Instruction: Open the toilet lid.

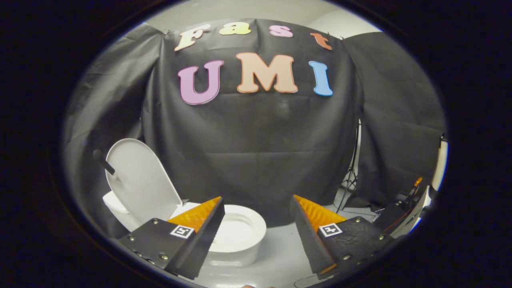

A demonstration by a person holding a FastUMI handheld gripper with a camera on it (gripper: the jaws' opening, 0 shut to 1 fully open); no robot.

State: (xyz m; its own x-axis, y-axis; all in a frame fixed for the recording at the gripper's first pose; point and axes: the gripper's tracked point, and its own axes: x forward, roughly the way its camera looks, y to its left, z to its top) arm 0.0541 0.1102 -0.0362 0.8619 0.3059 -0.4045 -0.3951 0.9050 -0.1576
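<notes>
The small white ceramic toilet (240,236) stands on the pale grey floor (280,256), in front of the black cloth wall (248,152) of the booth. Its smooth white oval lid (140,180) is already raised: it stands up at the back of the toilet, leaning a little away from the bowl, and the round white seat ring with the open bowl under it lies uncovered. A short dark rod (103,161) sticks out beside the far edge of the lid (what it belongs to, I cannot tell).

The hand-held gripper (256,210) hovers in front of the toilet with its two fingers spread wide apart, and nothing is between them. One finger (200,228) overlaps the near side of the toilet in the view, but contact cannot be judged; the other finger is well apart from the toilet, over the bare floor.

Far from the toilet, along the same cloth wall, a thin black tripod stand (352,176) rests on the floor, and near it lies some dark equipment with cables (400,208).
</notes>
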